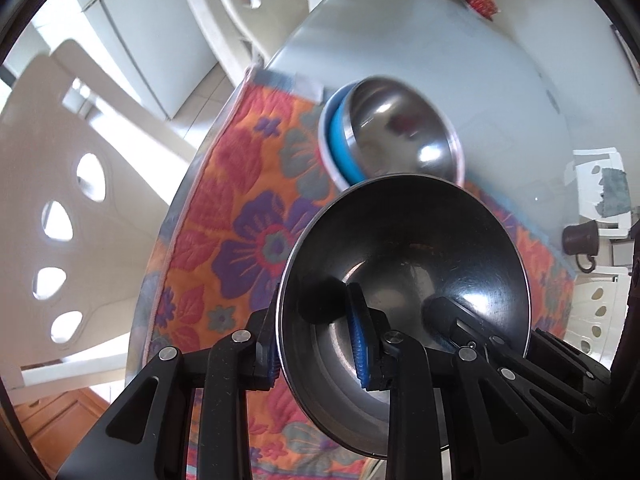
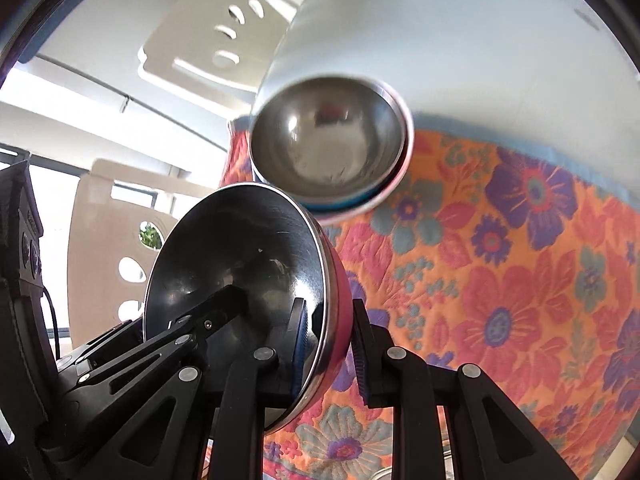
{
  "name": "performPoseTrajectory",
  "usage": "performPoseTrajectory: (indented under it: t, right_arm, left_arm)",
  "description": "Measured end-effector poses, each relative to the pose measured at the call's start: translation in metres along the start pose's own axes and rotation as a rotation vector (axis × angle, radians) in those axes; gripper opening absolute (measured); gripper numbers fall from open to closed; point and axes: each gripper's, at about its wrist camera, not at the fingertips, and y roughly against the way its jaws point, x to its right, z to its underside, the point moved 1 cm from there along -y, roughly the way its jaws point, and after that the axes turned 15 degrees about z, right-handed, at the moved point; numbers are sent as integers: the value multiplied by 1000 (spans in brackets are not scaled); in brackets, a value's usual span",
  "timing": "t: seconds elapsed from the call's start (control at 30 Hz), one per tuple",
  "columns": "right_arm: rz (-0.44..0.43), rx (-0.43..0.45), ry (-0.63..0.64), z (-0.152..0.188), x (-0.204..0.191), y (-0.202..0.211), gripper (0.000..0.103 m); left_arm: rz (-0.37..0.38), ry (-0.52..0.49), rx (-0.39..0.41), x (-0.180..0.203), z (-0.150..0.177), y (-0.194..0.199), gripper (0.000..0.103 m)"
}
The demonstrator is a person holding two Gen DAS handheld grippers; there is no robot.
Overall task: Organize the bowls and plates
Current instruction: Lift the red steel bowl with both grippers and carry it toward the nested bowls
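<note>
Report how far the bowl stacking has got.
Done: a steel bowl already sits nested in a blue bowl on the floral mat. In hand: both grippers, left and right, are shut on opposite rims of a pink bowl, held above the mat. Left: setting it onto that stack. No plates are in view.

cloth: orange, red-purple flowers | held bowl: pink outside | table: white

right tongs clamping steel bowl rim, floral cloth
</note>
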Motion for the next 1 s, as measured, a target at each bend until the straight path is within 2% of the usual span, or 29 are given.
performPoseTrajectory:
  t: [0.2,0.4,0.5,0.57,0.63,0.73,1.0]
  right_arm:
    - [3,52,-17,-12,5,27,21]
    - [3,109,-19,-36,6,54,21]
    - [16,129,-14,-46,1,59,21]
    - [39,141,4,-52,-5,58,21]
    - [23,128,-2,-54,-6,51,21]
    - [-7,122,-31,-58,-1,41,21]
    - [-21,128,-45,-68,2,19,21]
  left_arm:
    - [31,-14,39,18,-15,17,24]
    - [64,-26,67,31,-43,29,24]
    - [56,-53,86,37,-57,31,24]
    - [37,-71,99,41,-63,34,24]
    - [20,-77,105,41,-69,34,24]
    - [18,-78,94,41,-77,28,24]
    - [15,-59,62,33,-85,5,24]
